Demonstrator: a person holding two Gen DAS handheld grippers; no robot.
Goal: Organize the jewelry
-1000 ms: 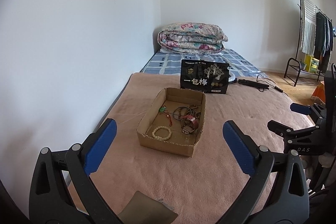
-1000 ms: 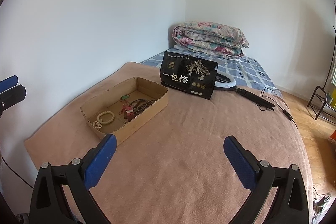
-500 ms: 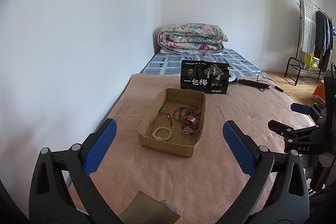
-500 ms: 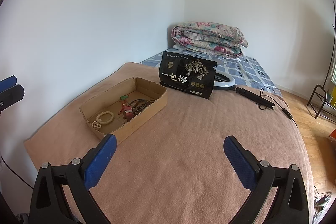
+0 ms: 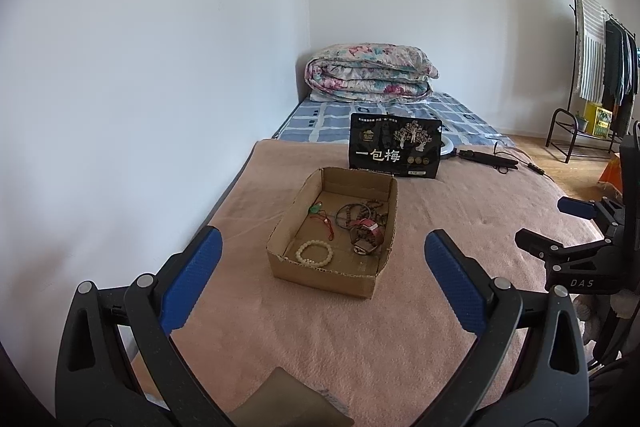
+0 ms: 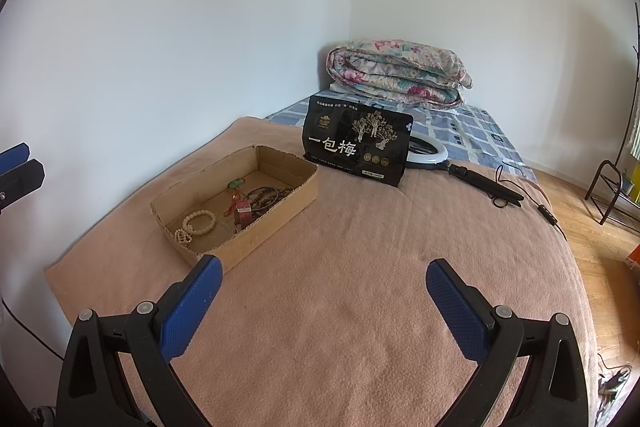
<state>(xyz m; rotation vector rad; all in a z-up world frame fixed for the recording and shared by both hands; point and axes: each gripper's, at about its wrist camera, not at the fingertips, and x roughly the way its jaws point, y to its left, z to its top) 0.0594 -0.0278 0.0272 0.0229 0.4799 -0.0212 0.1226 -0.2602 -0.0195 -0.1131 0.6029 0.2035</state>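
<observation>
Now both sets of jaws spread wide and gripping nothing: left gripper (image 5: 322, 267) low over the blanket (image 5: 360, 327), aimed straight at the box (image 5: 320, 273); right gripper (image 6: 320, 291) further right, box off to its left. Inside the box, all the jewelry: white bracelet (image 5: 314, 253), green pendant on red cord (image 5: 318, 209), dark bead strings (image 5: 360, 213), red-wrapped piece (image 5: 366, 227). Behind it, black bag (image 5: 394, 151) upright. Hard to judge the step: fits jewelry gathered into the box as finished, or waiting there to be sorted out. No piece on the blanket itself.
</observation>
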